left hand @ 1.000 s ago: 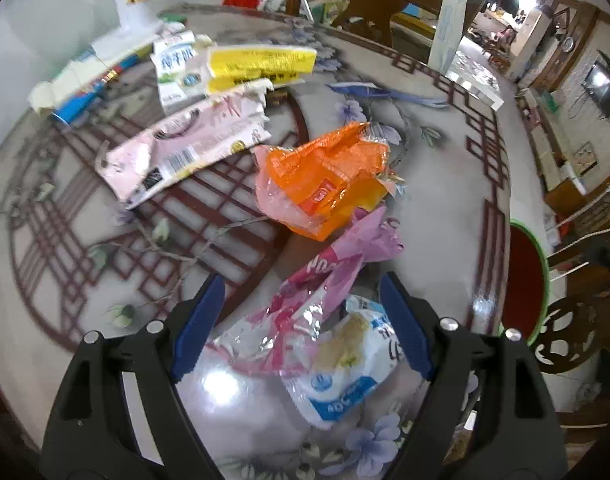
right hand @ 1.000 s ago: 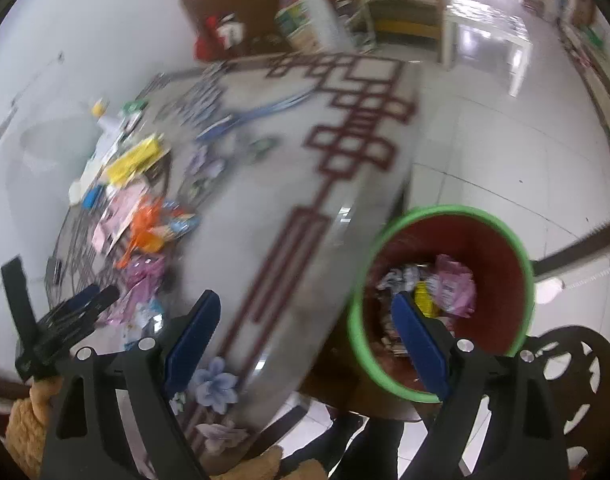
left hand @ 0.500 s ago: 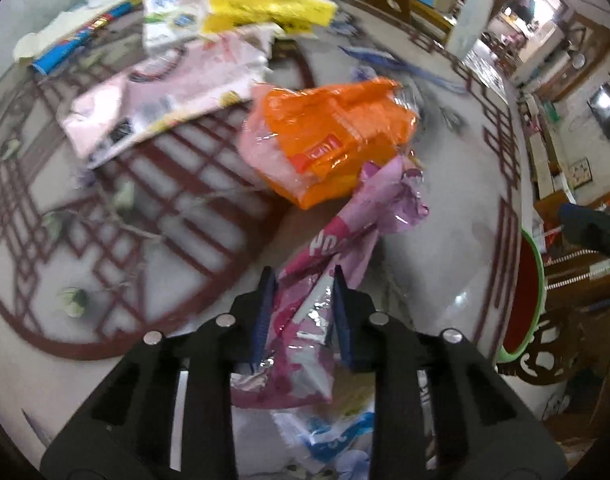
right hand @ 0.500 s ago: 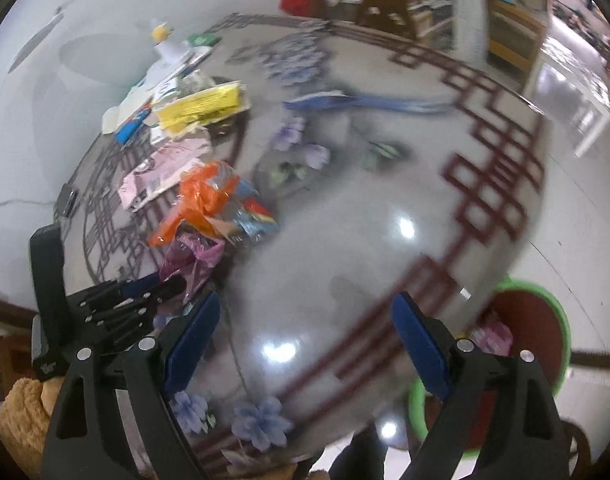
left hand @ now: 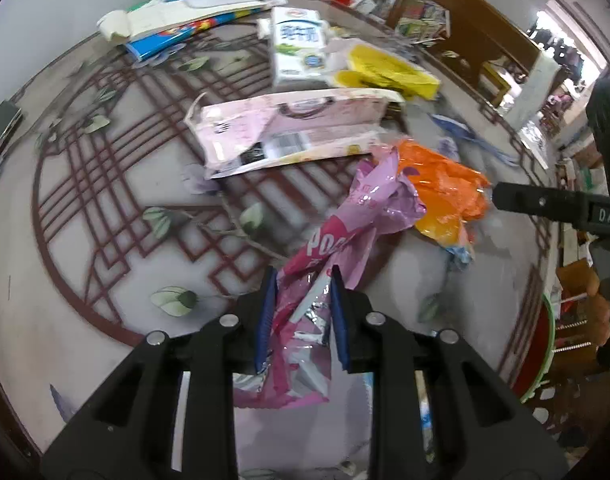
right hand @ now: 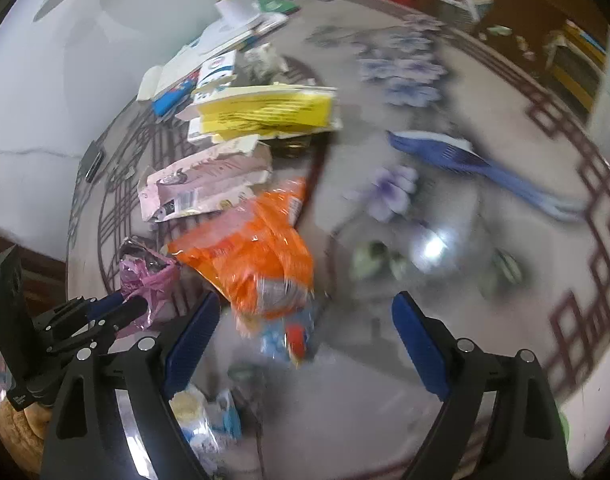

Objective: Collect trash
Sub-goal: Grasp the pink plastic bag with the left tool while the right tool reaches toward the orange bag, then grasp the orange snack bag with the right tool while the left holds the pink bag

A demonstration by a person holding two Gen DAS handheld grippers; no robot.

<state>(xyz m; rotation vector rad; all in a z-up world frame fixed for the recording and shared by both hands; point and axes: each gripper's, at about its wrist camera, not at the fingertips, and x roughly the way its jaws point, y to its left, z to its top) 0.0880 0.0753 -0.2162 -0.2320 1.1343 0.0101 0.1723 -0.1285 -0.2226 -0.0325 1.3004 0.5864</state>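
My left gripper (left hand: 301,284) is shut on a crumpled pink foil wrapper (left hand: 361,216) and holds it lifted above the table; it also shows in the right wrist view (right hand: 145,276) at the left. My right gripper (right hand: 305,312) is open and empty, hovering over an orange snack bag (right hand: 253,256), which also shows in the left wrist view (left hand: 445,188). A blue-and-white wrapper (right hand: 201,420) lies near the table's front edge. The red bin with a green rim (left hand: 539,356) stands beside the table at the right.
A flattened pink carton (left hand: 289,132), a white milk carton (left hand: 299,50), a yellow pack (left hand: 385,70) and flat boxes (left hand: 185,20) lie farther back. A blue brush (right hand: 465,160) lies at the right. A small dark object (left hand: 3,122) sits at the table's left rim.
My left gripper closed on the pink wrapper and lifted it. My right gripper swung from over the bin to above the orange bag on the table.
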